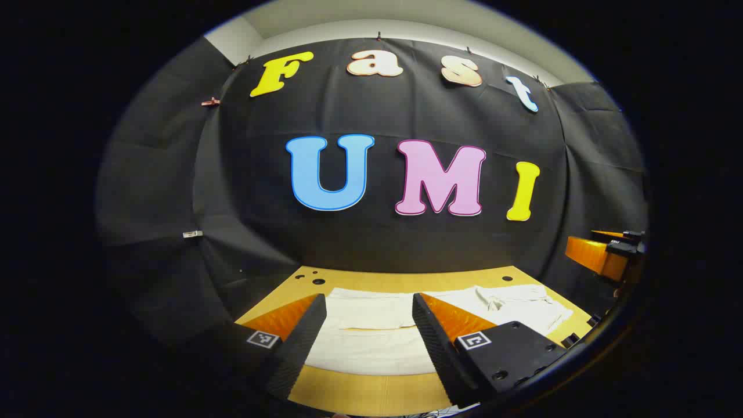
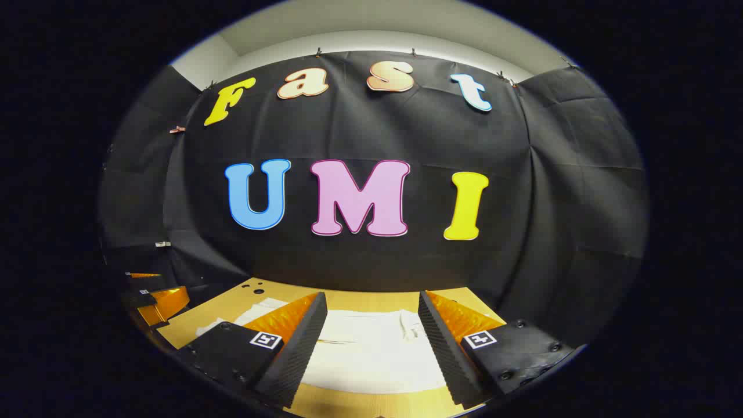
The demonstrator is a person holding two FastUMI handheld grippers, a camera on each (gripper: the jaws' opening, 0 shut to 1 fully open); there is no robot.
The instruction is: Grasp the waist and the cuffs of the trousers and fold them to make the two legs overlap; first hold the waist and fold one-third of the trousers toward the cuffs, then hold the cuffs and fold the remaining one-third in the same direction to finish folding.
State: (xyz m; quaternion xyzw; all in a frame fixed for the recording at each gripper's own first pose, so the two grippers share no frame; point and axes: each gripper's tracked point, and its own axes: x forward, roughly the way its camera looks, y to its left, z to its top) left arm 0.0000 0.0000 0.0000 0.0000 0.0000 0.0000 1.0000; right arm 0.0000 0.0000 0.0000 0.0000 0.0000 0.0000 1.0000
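Your left gripper [image 1: 369, 334] and right gripper [image 2: 371, 334] both stood with fingers spread, holding nothing, above the white trousers [image 1: 371, 325], which lay flat, slightly creased, on the wooden table [image 1: 371, 392].

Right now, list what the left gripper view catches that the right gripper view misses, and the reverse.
Left gripper view: the other tool at its right edge, and the trousers stretching right into a crumpled end. Right gripper view: the other tool at its left edge, and a tie-like fold on the cloth. Both: white trousers flat on the wooden table, between open fingers of the left tool and the right tool.
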